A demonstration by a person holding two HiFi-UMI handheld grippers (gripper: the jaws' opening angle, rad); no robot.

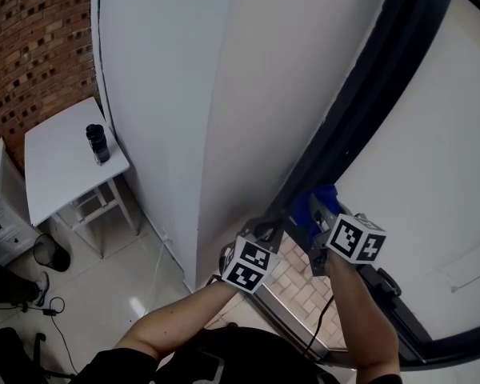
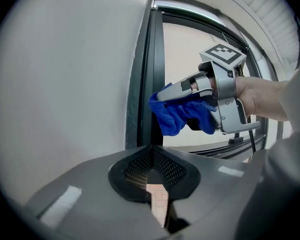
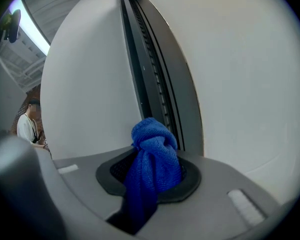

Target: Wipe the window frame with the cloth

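Observation:
A dark window frame runs from the top right down to the floor between a white wall and the pane. My right gripper is shut on a bunched blue cloth, and the cloth sits against the frame's lower part. In the right gripper view the cloth bulges out of the closed jaws just short of the frame's grooved rail. My left gripper hovers just left of it, shut and empty. The left gripper view shows the right gripper pressing the cloth to the frame.
A white wall panel stands left of the frame. Further left are a small white table with a black bottle, a dark bin, a cable on the floor and a brick wall. A person stands behind.

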